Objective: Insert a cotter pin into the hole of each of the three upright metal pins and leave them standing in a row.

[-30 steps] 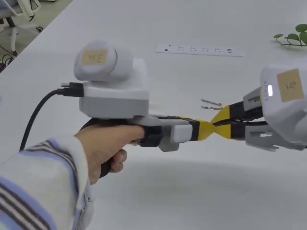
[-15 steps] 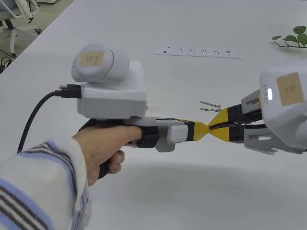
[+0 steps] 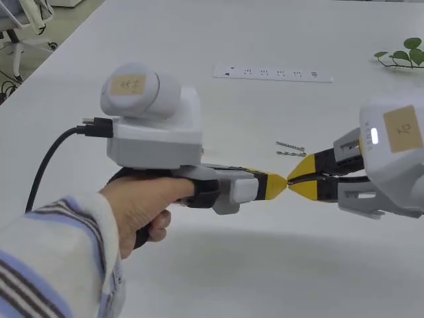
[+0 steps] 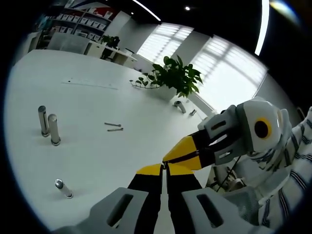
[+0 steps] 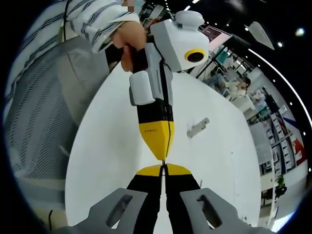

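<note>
The left gripper (image 3: 277, 186) had its jaws closed with nothing visible between them, its tip meeting that of the right gripper (image 3: 295, 183), which was likewise closed and seemingly empty. Just beyond the right gripper's tips, two cotter pins (image 3: 291, 144) lay flat on the table (image 3: 218, 265), side by side, their long axes roughly in line with the left gripper's jaws. The right gripper was the nearer one. In the left gripper view, two upright metal pins (image 4: 53, 129) stood well left of the jaws. A third pin (image 4: 63, 188) sat apart, its lean unclear.
</note>
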Available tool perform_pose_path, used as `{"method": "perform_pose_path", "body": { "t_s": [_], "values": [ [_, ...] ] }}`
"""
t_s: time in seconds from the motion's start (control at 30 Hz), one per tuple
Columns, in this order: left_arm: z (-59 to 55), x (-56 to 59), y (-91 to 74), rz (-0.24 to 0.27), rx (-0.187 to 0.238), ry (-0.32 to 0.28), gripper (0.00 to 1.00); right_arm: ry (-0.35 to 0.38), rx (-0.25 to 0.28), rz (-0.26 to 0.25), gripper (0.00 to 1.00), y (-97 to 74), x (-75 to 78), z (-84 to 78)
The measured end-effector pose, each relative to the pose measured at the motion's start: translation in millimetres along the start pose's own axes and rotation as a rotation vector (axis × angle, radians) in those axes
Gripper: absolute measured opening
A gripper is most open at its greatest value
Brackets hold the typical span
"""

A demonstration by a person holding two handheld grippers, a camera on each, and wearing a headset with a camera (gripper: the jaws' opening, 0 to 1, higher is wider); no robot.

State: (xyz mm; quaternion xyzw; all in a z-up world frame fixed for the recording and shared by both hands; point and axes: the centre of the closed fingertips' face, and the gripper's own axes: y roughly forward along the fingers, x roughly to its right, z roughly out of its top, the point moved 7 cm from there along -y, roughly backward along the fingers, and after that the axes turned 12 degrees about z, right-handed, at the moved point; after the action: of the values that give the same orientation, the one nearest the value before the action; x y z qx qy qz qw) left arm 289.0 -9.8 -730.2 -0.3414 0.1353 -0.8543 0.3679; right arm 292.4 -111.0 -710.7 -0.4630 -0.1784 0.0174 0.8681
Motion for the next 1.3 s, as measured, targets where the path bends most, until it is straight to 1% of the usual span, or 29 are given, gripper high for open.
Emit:
{"method": "perform_pose_path", "body": {
  "t_s": [0.23, 0.43, 0.53, 0.63, 0.8, 0.93, 1.03, 1.13, 1.2, 1.3],
  "values": [
    [0.2, 1.2, -1.4, -0.006, -0.005, -0.002, 0.0, 0.01, 0.01, 0.001, 0.02, -1.3, -1.0, 0.4],
    [-0.5, 2.1, -3.4, -0.009, -0.018, 0.012, 0.0, 0.012, 0.02, 0.007, 0.02, -1.7, -3.4, 1.7],
    [-1.0, 1.2, -4.5, -0.02, -0.028, -0.015, 0.0, 0.013, 0.025, 0.01, 0.02, -2.0, -4.6, 2.4],
    [-0.2, 0.9, -5.6, -0.026, -0.021, -0.033, 0.0, 0.016, 0.032, 0.006, 0.02, -3.5, -4.2, 3.4],
    [0.7, 1.4, -5.6, -0.027, -0.014, -0.031, 0.0, 0.014, 0.034, 0.002, 0.02, -4.4, -3.9, 4.1],
    [0.6, 1.1, -6.5, -0.032, -0.021, -0.04, 0.0, 0.024, 0.046, 0.006, 0.02, -4.8, -4.7, 4.6],
    [0.3, 1.7, -7.5, -0.032, -0.022, -0.035, 0.0, 0.031, 0.049, 0.01, 0.02, -5.1, -5.1, 5.0],
    [1.2, 2.8, -9.2, -0.026, -0.008, -0.018, 0.0, 0.035, 0.059, 0.007, 0.03, -5.7, -4.9, 5.5],
    [1.6, 3.4, -10.3, -0.027, -0.004, -0.006, 0.0, 0.052, 0.072, 0.009, 0.03, -6.7, -4.6, 5.8],
    [2.3, 4.3, -11.9, -0.033, -0.001, 0.001, 0.0, 0.067, 0.069, 0.012, 0.06, -5.6, -4.5, 1.9]
  ]
}}
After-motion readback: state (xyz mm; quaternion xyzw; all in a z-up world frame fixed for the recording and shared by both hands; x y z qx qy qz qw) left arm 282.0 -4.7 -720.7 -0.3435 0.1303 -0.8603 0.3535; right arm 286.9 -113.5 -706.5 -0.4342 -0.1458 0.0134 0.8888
